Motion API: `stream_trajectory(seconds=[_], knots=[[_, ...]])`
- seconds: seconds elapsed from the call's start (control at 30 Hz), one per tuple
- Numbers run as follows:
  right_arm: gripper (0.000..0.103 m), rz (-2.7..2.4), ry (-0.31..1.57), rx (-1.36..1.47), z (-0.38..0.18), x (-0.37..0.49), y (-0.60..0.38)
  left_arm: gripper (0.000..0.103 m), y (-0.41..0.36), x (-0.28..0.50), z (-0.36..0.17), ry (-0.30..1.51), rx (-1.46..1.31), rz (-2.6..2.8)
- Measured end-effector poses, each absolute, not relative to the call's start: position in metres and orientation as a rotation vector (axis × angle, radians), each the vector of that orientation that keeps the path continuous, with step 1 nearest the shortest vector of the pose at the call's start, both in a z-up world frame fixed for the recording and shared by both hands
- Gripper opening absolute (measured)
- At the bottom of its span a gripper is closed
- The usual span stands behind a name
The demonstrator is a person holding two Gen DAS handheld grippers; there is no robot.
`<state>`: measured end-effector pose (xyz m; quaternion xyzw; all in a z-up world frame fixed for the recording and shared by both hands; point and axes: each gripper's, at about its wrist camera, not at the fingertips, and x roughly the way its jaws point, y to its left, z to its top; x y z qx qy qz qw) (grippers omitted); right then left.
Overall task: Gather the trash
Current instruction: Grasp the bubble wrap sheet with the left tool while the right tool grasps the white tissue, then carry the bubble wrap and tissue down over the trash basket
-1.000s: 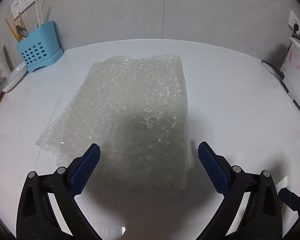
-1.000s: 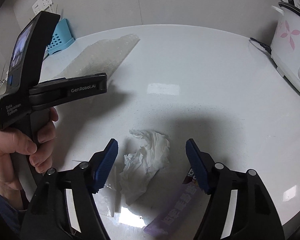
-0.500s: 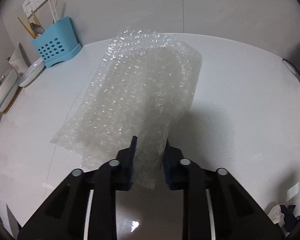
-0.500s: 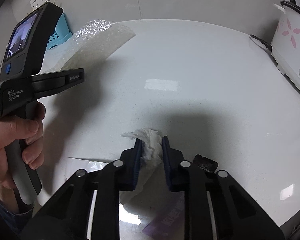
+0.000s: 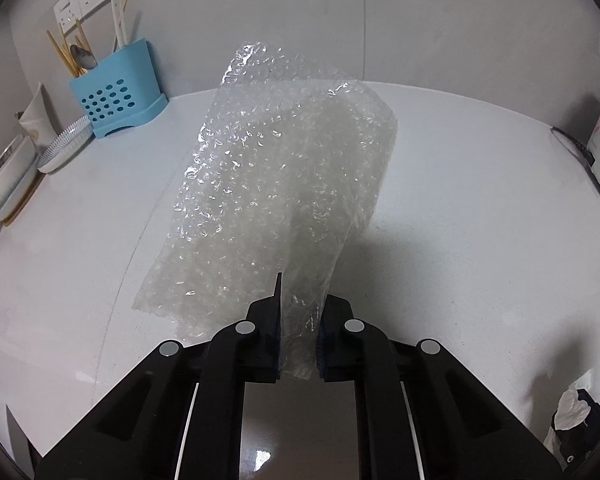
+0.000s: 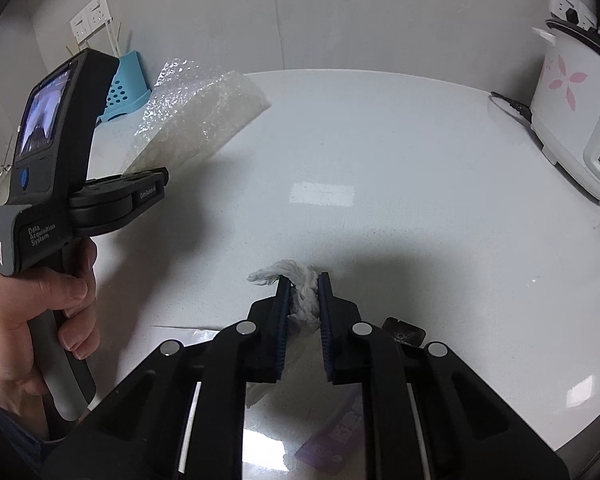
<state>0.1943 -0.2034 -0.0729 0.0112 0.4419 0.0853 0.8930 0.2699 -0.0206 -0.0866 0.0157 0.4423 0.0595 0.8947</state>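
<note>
On the white surface (image 5: 480, 240), the left tongs (image 5: 298, 320) are closing on the near edge of a sheet of bubble wrap (image 5: 284, 184), which sits bunched between the two blue pads. The sheet rises from the tongs and stands up off the surface, its far end curling over in the air; whether its lower left corner rests on the surface cannot be told. In the right wrist view the same sheet (image 6: 204, 120) sticks out past the left tongs' black handle (image 6: 56, 176), which a hand (image 6: 32, 320) grips from below.

The right tongs (image 6: 303, 300) are clamped on a crumpled white tissue (image 6: 300, 284). The tissue fills the narrow gap between the pads, and a twisted end pokes out to the left of the tips. More of it hangs beneath the tongs, close to the surface. A purple wrapper (image 6: 336, 436) lies flat on the surface under the right tongs, partly hidden by them. A thin clear film (image 6: 188, 334) lies just left of the tongs, and a small dark piece (image 6: 404, 330) shows just to their right.

At the back left a blue holder (image 5: 116, 88) with chopsticks and a spoon stands against the wall, with a ridged white dish (image 5: 66, 144) leaning beside it. At the far right a white rice cooker (image 6: 576, 116) with pink petals stands on the surface, its black cord (image 6: 512, 106) trailing to its left. In the left wrist view the tissue (image 5: 572, 412) and right tongs show at the lower right corner.
</note>
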Motion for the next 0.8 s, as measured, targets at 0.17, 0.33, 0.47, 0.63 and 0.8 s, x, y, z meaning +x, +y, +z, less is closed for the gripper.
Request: stream_trajectory(seconds=[0.17,0.33,0.47,0.63,0.8], knots=[[0.013,0.161,0.874,0.032,-0.059,0.189,-0.208,0.01,-0.019,0.255,-0.076,0.893,0.024,0.106],[0.013,0.145,0.839,0.048,-0.049,0.178,-0.213,0.01,-0.015,0.24,-0.066,0.872,0.003,0.101],[0.013,0.138,0.797,0.06,-0.043,0.173,-0.218,0.01,-0.013,0.227,-0.059,0.857,-0.005,0.094],[0.013,0.129,0.767,0.064,-0.032,0.157,-0.22,0.01,-0.013,0.207,-0.047,0.826,-0.022,0.075],[0.013,0.133,0.743,0.058,-0.023,0.145,-0.219,0.01,-0.017,0.187,-0.035,0.8,-0.024,0.049]])
